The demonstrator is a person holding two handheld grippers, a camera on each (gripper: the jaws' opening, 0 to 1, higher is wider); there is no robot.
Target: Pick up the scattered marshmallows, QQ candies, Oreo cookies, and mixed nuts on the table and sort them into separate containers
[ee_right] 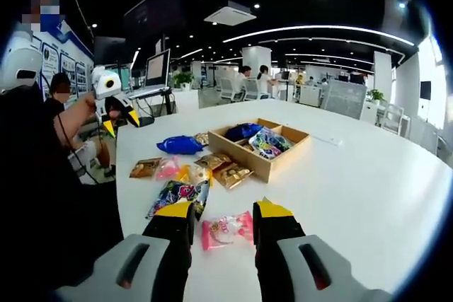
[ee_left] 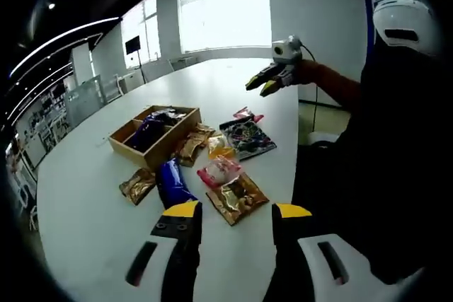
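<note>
Sorting is barely starting: a few packets are sitting in the wooden box [ee_right: 263, 148], most are lying scattered on the surface [ee_left: 92, 196], and both the left hand-held gripper [ee_left: 237, 213] and right hand-held gripper [ee_right: 219, 213] are hovering spread and empty.

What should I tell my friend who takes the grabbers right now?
Left gripper: open, holds nothing, above the table.
Right gripper: open, holds nothing, just over a pink candy packet.
Wooden box: a blue packet and a colourful one already inside.
Left to sort: blue packet, gold packets, pink and dark ones, all loose beside the box.
</note>
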